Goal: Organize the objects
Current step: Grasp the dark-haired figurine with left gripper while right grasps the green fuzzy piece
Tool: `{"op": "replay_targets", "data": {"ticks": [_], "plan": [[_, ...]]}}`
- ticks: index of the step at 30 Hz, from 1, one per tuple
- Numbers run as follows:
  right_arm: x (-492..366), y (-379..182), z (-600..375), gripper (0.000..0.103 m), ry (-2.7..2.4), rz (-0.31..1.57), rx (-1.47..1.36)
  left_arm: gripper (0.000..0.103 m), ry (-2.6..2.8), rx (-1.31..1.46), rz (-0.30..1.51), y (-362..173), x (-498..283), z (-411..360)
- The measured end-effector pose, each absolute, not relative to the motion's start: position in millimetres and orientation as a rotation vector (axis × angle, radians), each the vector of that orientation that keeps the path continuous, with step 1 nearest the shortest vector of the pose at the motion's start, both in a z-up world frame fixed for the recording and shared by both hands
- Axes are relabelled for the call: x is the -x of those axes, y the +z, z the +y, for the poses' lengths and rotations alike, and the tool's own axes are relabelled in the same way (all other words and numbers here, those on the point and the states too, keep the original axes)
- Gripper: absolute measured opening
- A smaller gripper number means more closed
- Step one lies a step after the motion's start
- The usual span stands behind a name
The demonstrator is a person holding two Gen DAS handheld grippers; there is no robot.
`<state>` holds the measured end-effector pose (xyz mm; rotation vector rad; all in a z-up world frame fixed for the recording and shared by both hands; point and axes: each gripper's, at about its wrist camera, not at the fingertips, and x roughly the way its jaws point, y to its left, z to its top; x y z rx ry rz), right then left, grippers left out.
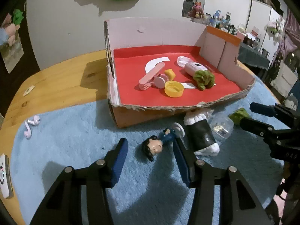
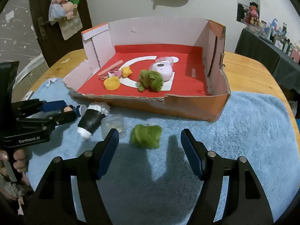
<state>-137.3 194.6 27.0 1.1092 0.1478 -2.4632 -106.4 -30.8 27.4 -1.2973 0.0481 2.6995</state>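
Left gripper, jaws wide and empty, straddles a small figurine: light, rigid, best pinched at its head; cardboard box at 12 o'clock.

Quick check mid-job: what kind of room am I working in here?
Most likely a lived-in home room, not a lab: a wooden table under a fluffy blue mat, plush toys hanging on the door, and a cluttered side shelf.

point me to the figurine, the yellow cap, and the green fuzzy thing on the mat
figurine (image 1: pixel 152 147): left wrist view, face.
yellow cap (image 1: pixel 174 88): left wrist view, inner rim.
green fuzzy thing (image 2: pixel 145 136): right wrist view, centre of clump.
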Motion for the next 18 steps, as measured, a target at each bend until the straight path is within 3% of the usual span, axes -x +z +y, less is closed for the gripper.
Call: {"op": "replay_targets", "data": {"ticks": [6,8,15,16,18], "plan": [[144.9,18.6,196.2,0.067,-2.452,0.135,-1.148,0.053,2.682,1.314,0.075,23.0,114.2,-28.9],[146.6,16.8,194.7,0.06,-2.442,0.133,-1.154,0.053,2.675,1.314,0.074,23.7,117.2,-29.1],[147.3,12.5,190.7,0.054,-2.436,0.154,-1.163,0.052,2.667,1.294,0.105,22.1,120.0,-22.6],[146.9,12.7,190.9,0.048,-2.438,0.157,-1.162,0.05,2.666,1.289,0.111,22.2,120.2,-20.7],[146.2,12.7,190.6,0.047,-2.439,0.161,-1.16,0.045,2.665,1.279,0.126,22.1,120.0,-17.4]]}}
